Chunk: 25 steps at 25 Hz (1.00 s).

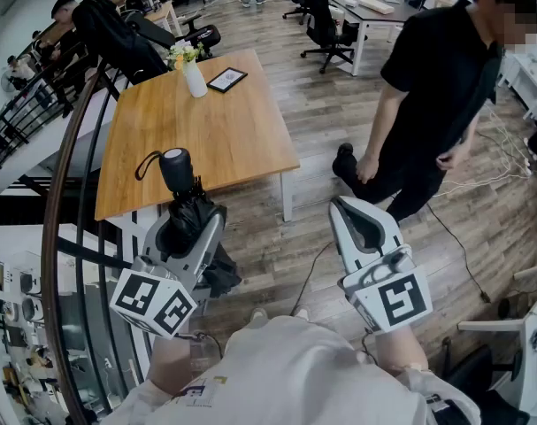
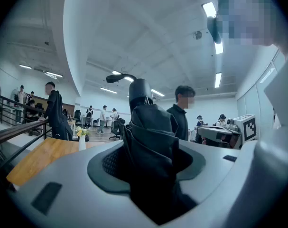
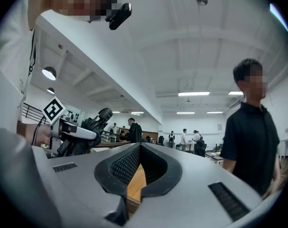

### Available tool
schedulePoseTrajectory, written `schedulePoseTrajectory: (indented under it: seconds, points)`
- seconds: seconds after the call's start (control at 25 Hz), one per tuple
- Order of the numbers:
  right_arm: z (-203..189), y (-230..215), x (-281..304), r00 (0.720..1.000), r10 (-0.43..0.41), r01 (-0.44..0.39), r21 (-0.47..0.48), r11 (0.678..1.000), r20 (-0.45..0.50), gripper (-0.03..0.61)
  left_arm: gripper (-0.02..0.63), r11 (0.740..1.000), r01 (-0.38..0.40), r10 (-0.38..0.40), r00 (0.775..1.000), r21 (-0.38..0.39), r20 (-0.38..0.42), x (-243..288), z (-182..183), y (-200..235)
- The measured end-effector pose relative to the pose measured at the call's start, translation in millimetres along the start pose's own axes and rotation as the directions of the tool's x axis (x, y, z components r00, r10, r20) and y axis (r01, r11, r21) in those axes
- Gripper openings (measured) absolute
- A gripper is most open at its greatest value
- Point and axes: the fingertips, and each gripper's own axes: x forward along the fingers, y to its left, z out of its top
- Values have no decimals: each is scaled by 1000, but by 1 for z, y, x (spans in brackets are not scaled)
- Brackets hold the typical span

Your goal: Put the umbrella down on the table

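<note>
The left claw is spread wide and clamped on a folded black umbrella. The left gripper view shows the bunched fabric filling the gap, with both dark pads pressed against it. The umbrella stands roughly upright in that grip, its stubby handle on top and a thin wrist strap looping off to the left. In the head view it sits at lower left of the frame. The handle overlaps the near edge of the wooden tabletop, while the folded canopy hangs in front of and below that edge, so the umbrella is not resting on the wood.

The right claw is at lower centre-right of the head view, over the plank floor, well apart from the umbrella. Its jaws are drawn in and hold nothing. The tips appear to meet, though the wide-angle right gripper view leaves that slightly uncertain. Only a sliver of the tabletop shows through the hollow between the pads.

Near the far end of the tabletop stand a white vase of flowers and, just to its right, a dark flat tablet-like slab. A curved dark railing runs down the left side of the frame. A person in black clothes stands on the floor at upper right.
</note>
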Motion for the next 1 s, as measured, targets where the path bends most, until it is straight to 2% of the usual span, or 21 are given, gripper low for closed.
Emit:
schedulePoseTrajectory:
  seconds: [0.36,0.6,0.8,1.0]
  points:
    - [-5,-19,-3,1000,-15,15,48,999,-7,28,242,1000,12,-12,1000,6,-12,10,2,-13]
    - [-22,-51,-11,1000,-10,10,70,997,-7,28,242,1000,14,-13,999,7,-29,38,-11,-41]
    - [-34,-60,-19,1000,-13,14,93,996,-15,28,241,1000,20,-20,999,5,-36,42,-15,-51]
    - [-43,-72,-24,1000,-29,29,105,994,-2,28,241,999,7,-7,1000,40,-10,50,-10,-48]
